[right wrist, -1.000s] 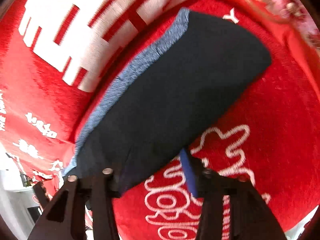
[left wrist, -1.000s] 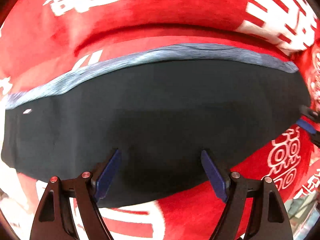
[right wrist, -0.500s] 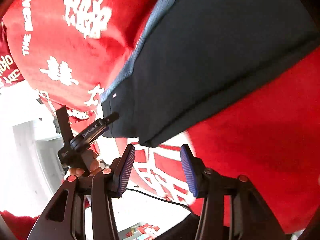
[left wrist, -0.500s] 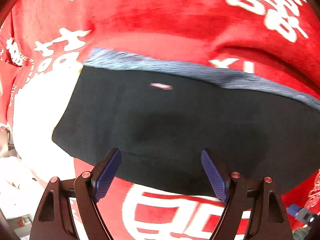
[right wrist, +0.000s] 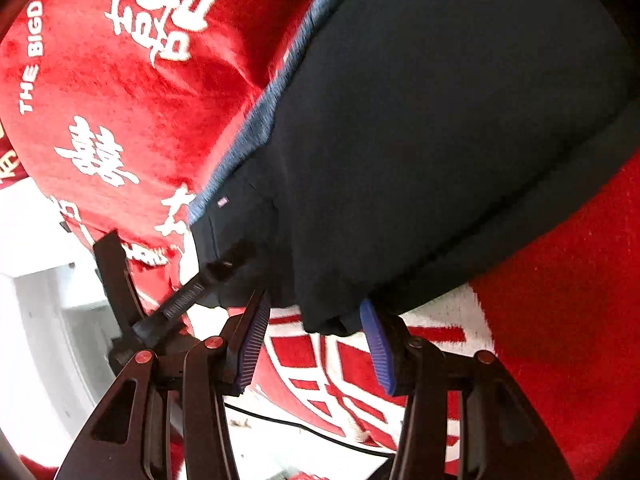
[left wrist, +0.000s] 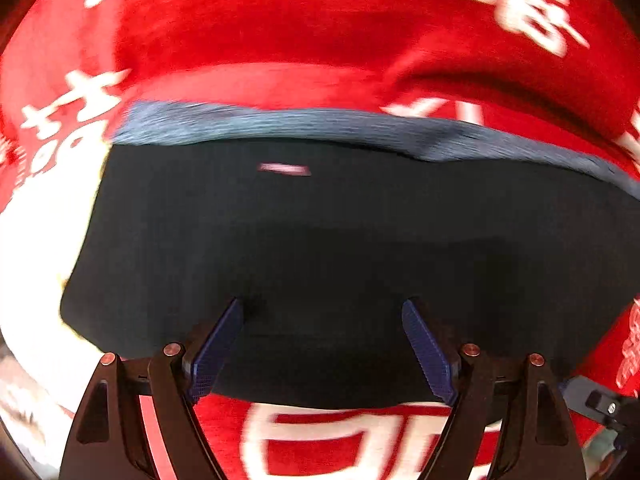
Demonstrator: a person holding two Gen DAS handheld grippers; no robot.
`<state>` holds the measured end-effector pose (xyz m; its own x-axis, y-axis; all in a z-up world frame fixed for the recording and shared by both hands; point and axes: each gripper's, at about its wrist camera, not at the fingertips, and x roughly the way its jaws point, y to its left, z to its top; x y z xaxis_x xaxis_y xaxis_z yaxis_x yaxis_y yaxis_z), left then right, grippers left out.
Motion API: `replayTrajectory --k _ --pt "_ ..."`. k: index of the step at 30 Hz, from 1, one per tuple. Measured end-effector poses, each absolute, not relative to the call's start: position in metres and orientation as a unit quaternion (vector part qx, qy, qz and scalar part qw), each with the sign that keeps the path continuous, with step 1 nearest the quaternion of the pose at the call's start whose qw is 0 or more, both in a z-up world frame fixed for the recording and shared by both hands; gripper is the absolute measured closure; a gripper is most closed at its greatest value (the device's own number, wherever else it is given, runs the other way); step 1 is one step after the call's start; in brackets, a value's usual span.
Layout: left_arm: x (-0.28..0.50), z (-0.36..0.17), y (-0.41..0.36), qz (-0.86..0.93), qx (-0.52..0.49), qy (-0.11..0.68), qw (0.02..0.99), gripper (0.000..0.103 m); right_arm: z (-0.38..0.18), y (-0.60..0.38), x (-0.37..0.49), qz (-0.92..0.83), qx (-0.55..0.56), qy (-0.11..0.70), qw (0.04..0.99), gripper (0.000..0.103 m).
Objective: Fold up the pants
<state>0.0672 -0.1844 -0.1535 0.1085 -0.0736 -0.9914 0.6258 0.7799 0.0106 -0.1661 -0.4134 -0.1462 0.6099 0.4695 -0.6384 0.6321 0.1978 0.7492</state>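
The dark navy pants [left wrist: 340, 248] lie folded on a red blanket, with a heathered blue-grey waistband [left wrist: 320, 124] along the far edge and a small pink tag [left wrist: 284, 169]. My left gripper [left wrist: 322, 312] is open, its blue pads [left wrist: 216, 344] over the near edge of the pants. In the right wrist view the pants [right wrist: 440, 140] run up and right. My right gripper [right wrist: 316, 312] is open, its jaws straddling the near corner of the fabric. The left gripper [right wrist: 192, 292] shows there at the left end of the pants.
The red blanket with white characters [left wrist: 320, 28] covers the surface and hangs over its edge [right wrist: 120, 100]. A bright white floor [right wrist: 32, 340] and a thin black cable [right wrist: 304, 424] lie beyond the edge. A part of the right gripper [left wrist: 600, 404] shows at lower right.
My left gripper shifted left along the pants, then moved forward over their near edge. My right gripper swung round to the pants' near corner and closed in on it, jaws staying open.
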Motion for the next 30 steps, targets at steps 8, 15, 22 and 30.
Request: replayTrajectory --k 8,15,22,30 --pt "0.050 -0.159 -0.206 -0.267 0.201 0.629 0.702 0.021 -0.163 -0.422 -0.154 -0.085 0.654 0.419 0.624 0.070" --pt "0.010 -0.168 -0.210 -0.284 0.265 0.618 0.683 0.020 -0.145 -0.409 -0.163 -0.093 0.615 0.450 0.641 0.095" --pt "0.009 -0.165 -0.206 -0.279 0.282 0.614 0.682 0.020 -0.158 -0.411 -0.182 -0.095 0.625 0.480 0.609 0.077" --pt "0.103 -0.143 -0.225 -0.244 0.273 0.552 0.749 0.020 -0.085 -0.450 -0.143 -0.118 0.455 0.503 0.725 0.065"
